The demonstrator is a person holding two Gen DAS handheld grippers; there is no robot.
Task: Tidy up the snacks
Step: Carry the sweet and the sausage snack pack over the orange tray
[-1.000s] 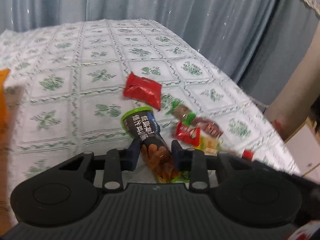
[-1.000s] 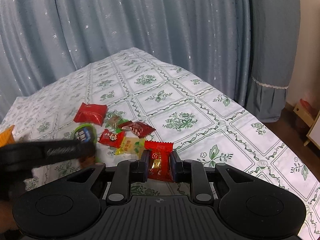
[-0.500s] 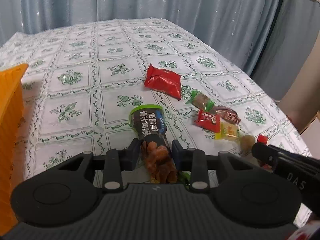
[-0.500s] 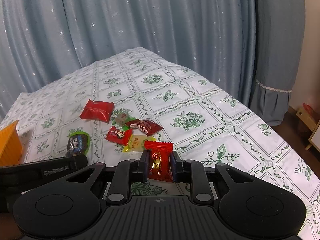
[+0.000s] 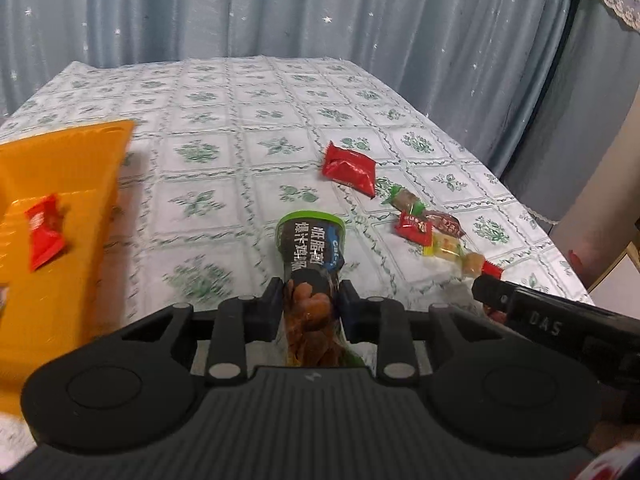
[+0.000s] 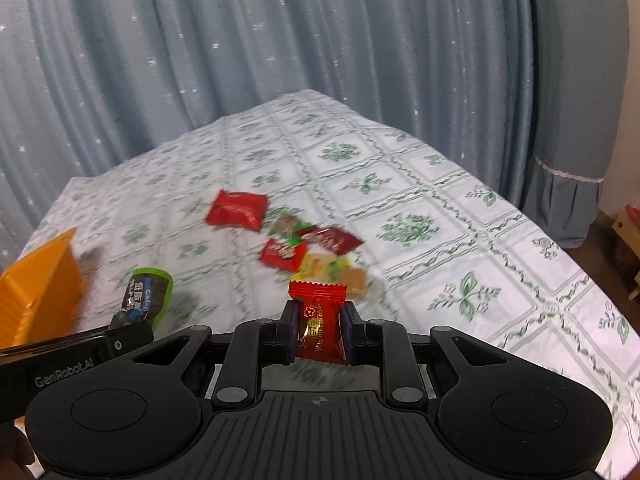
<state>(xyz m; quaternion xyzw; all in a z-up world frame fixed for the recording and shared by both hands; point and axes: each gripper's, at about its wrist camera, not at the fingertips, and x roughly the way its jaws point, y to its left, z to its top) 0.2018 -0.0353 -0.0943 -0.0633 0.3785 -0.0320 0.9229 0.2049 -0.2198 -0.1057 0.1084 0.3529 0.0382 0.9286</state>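
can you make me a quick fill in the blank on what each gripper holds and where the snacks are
1. The left gripper is shut on a dark pouch with a ____ rim.
2. The right gripper is shut on a ____ candy.
3. One red packet already lies in the ____ bin.
4. The loose snacks lie on the ____.

Missing words: green; red; orange; tablecloth

Tablecloth [image 5: 224, 92]: white with green floral squares, covering the table across the middle of both views.
Curtain [image 5: 280, 8]: blue-grey with small white stars, filling the top of both views.
Frilled curtain panel [image 6: 568, 184]: right edge of the right wrist view, white lace trim near its hem.
Wooden furniture [image 6: 628, 232]: far right edge, partly cut off.
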